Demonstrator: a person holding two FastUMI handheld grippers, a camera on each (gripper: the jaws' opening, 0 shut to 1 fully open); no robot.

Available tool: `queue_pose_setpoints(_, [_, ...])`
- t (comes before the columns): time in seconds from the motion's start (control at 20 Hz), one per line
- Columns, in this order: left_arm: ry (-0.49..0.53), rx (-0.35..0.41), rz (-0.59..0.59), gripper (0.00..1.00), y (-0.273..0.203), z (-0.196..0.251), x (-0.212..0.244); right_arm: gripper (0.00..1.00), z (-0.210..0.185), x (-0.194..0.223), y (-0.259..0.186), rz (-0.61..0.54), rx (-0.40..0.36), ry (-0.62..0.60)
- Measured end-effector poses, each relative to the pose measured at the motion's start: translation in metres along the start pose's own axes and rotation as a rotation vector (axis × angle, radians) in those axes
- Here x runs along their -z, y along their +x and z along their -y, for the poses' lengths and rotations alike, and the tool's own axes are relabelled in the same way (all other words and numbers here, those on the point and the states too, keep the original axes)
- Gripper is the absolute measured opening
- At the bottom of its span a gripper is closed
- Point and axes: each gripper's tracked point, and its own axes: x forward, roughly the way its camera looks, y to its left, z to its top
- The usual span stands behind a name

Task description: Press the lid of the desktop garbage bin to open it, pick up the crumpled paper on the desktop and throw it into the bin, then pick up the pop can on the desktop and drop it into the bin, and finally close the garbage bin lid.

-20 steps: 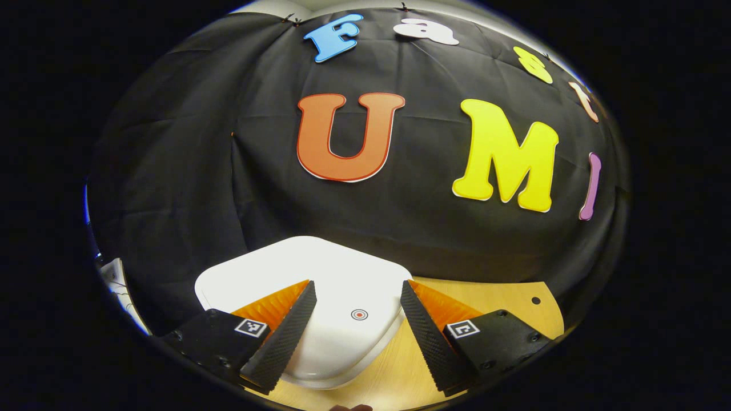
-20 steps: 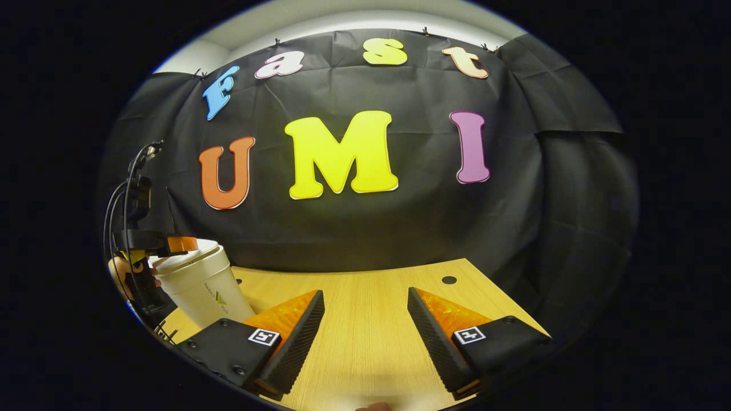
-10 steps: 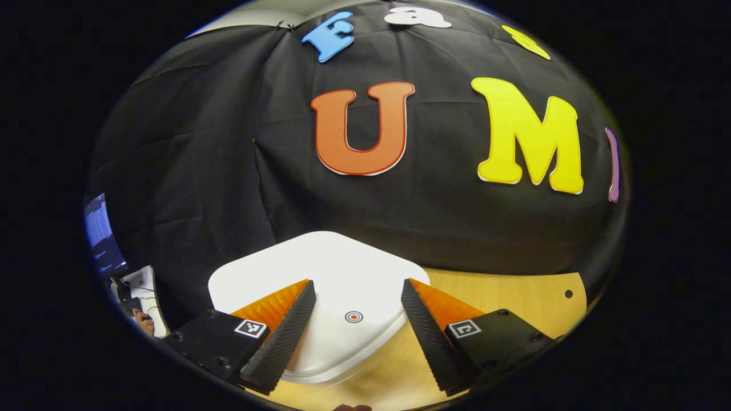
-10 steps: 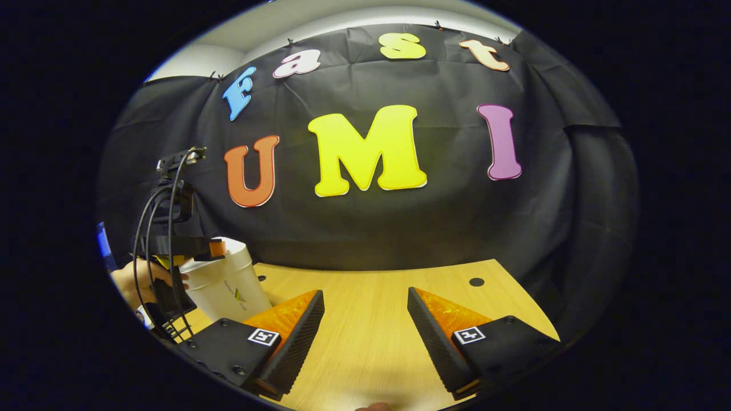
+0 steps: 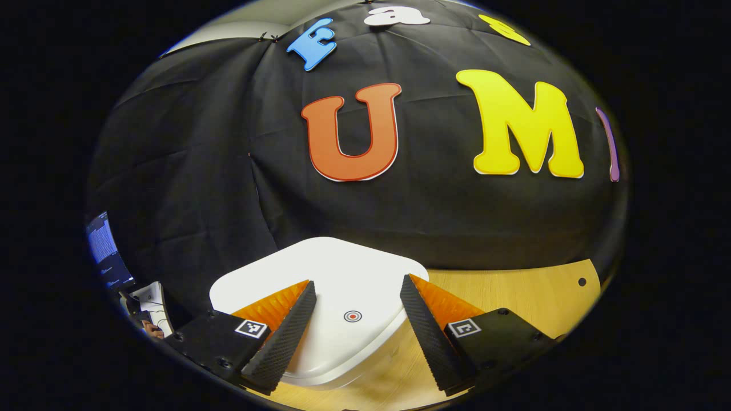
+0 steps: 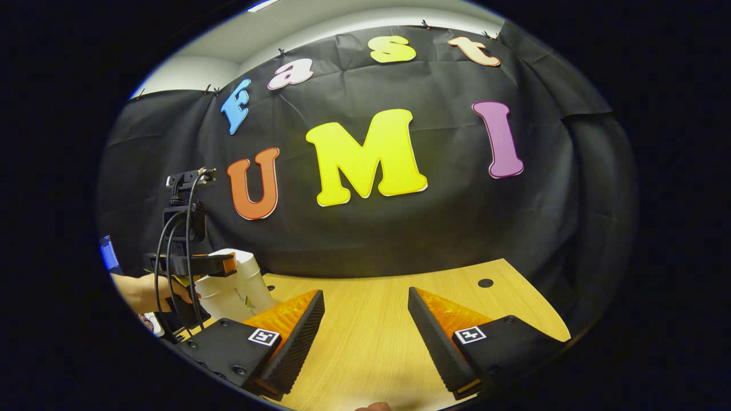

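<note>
The white bin is sitting on the wooden desk, and its lid is lying flat and closed on top. The left gripper is hovering just above the lid with its two fingers spread wide, holding nothing. In the left gripper view, a small round red mark on the lid is lying right between the fingers, toward 12 o'clock from the gripper's middle and very near. The lid's far corner is pointing on toward 12 o'clock too, at the black cloth wall.

The right gripper is also wide open and holding nothing. It is hanging over a bare part of the desk, and from it the bin is sitting off at about 10 o'clock, well apart. So the left gripper is much the nearer one to the lid.

A closed lid would fit two times in this job: the lid waiting to be pressed open, or the lid shut again after the paper and the can went in. I cannot tell which.

The right gripper view is showing the bin's tall side, the left gripper over it, and a hand holding that gripper. The left gripper view is showing the lid from above with its red mark.
</note>
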Motion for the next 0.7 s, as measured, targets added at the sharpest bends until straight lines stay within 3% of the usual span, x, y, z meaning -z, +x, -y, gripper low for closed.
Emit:
queue_pose_setpoints(0.2, [0.033,0.029,-0.018,0.97,-0.004,0.007,-0.003,0.95,-0.007,-0.002,-0.003,0.004,-0.003,-0.036])
queue_pose_setpoints(0.5, [-0.054,0.135,0.099,0.99,-0.039,0.018,-0.023,0.95,-0.016,-0.005,-0.006,0.017,0.023,-0.078])
queue_pose_setpoints(0.7, [-0.037,0.205,0.192,0.99,-0.085,0.026,-0.023,0.95,-0.024,-0.009,-0.005,0.036,0.033,-0.104])
